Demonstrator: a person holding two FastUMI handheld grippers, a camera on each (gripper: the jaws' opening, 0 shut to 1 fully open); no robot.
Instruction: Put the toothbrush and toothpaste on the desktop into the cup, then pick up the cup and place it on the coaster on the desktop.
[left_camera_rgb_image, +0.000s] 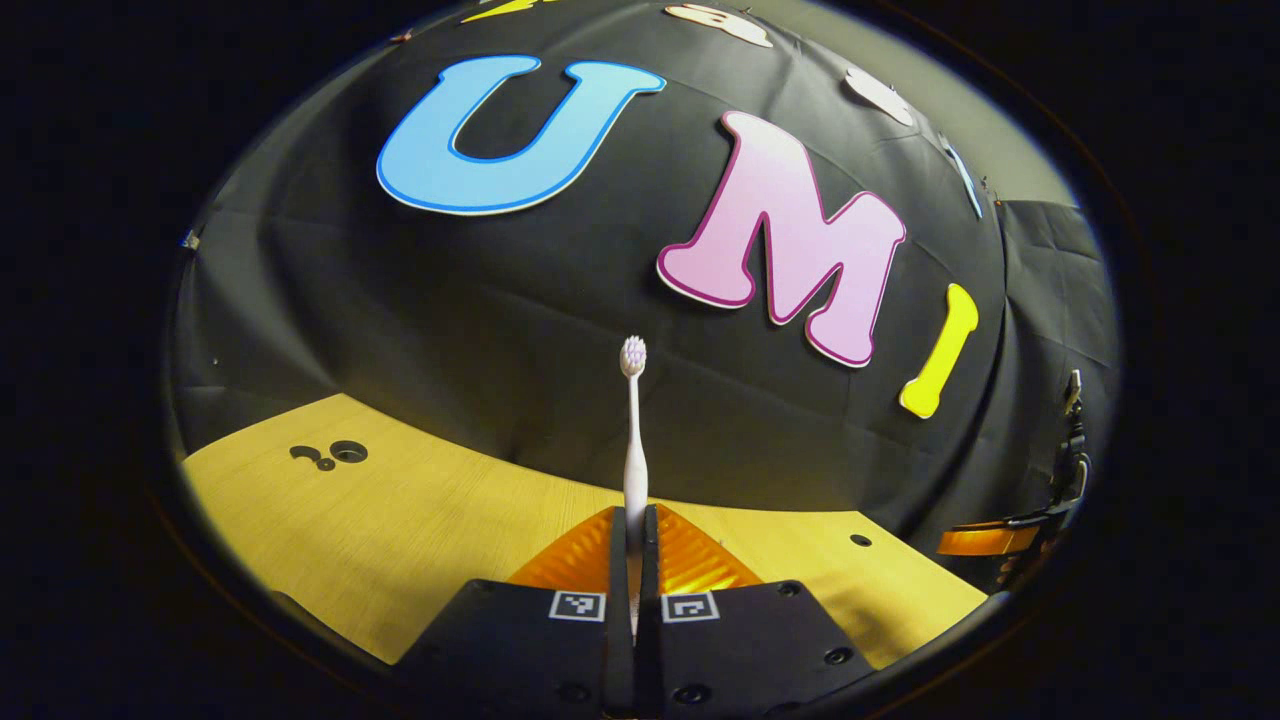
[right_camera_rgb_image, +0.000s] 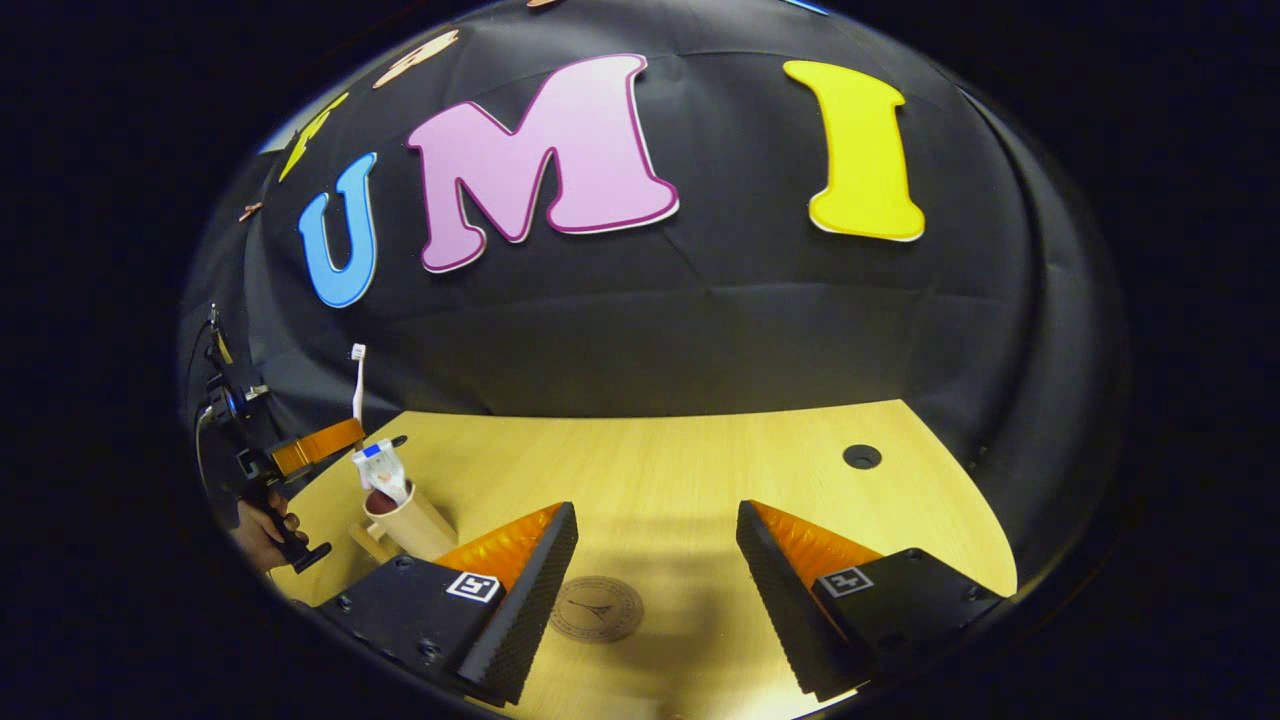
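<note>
A white toothbrush (left_camera_rgb_image: 633, 430) stands upright, bristles on top, with my left gripper (left_camera_rgb_image: 633, 530) shut on its handle above the wooden desktop (left_camera_rgb_image: 400, 530). The right gripper view shows that same toothbrush (right_camera_rgb_image: 358, 380) held by the left gripper (right_camera_rgb_image: 330, 440) above a beige cup (right_camera_rgb_image: 410, 525) at the left. A white toothpaste tube (right_camera_rgb_image: 383, 470) sticks up out of the cup. A round brown coaster (right_camera_rgb_image: 597, 607) lies flat on the desktop between the fingers of my right gripper (right_camera_rgb_image: 655, 595), which hangs open over it with nothing held.
A person's hand (right_camera_rgb_image: 262, 535) holds the left gripper's handle at the far left of the right gripper view. Round cable holes (right_camera_rgb_image: 862, 456) (left_camera_rgb_image: 348, 451) dot the desktop. The black cloth wall closes the back. The right gripper (left_camera_rgb_image: 1000, 540) shows at the right edge.
</note>
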